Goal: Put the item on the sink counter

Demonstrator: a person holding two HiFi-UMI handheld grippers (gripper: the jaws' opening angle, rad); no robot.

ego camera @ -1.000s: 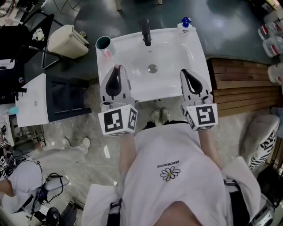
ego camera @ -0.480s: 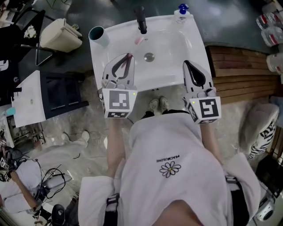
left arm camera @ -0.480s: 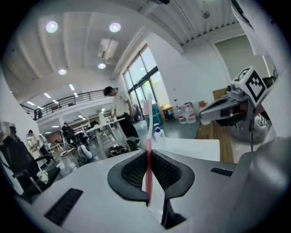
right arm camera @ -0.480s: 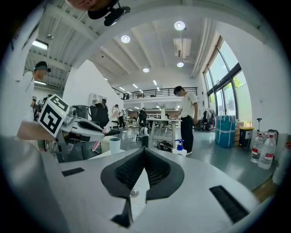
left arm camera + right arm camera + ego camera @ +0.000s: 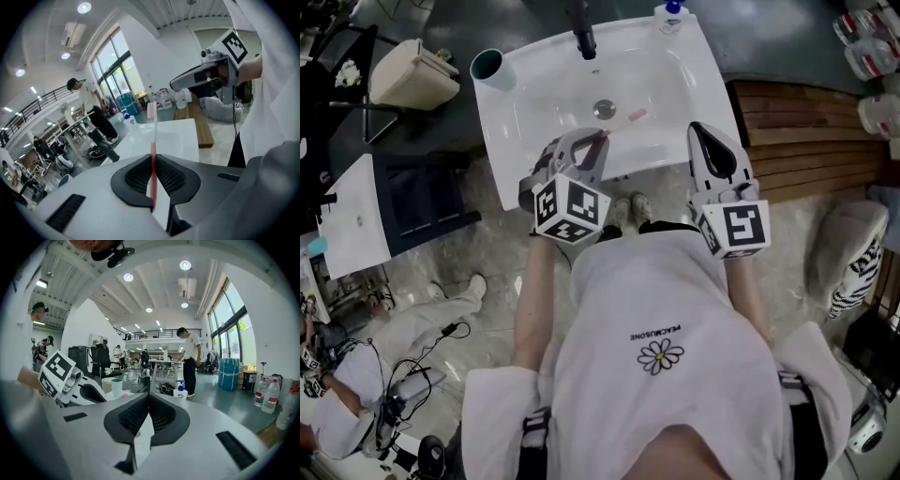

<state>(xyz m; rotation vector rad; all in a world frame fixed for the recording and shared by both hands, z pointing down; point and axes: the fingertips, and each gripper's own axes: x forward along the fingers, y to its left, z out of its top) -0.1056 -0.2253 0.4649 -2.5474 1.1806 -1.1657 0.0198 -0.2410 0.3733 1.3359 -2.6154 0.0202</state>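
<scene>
Toothbrush (image 5: pixel 624 122), pink with a paler head end, is gripped by its handle between the clenched jaws of the left gripper (image 5: pixel 597 141). Its long axis is carried straight out from the jaws and slants across the front of the white sink (image 5: pixel 694 84), so that the head is pointed away from the gripper toward the basin's right side, just beside the drain (image 5: pixel 603 109). In the left gripper view the toothbrush (image 5: pixel 152 140) is seen rising from the left gripper (image 5: pixel 153 165) with its bristle end farthest off. Whether the brush touches the basin cannot be told. The right gripper (image 5: pixel 713 161) is held at the sink's front right edge with its jaws pressed together on nothing, as is shown in the right gripper view (image 5: pixel 149 403). A dark faucet (image 5: pixel 581 36), a teal cup (image 5: pixel 487 67) and a blue-capped pump bottle (image 5: pixel 668 13) are ranged along the counter's back edge. A slatted wooden platform (image 5: pixel 806 131) is set to the right; a dark floor, tall windows and standing people are seen around.
</scene>
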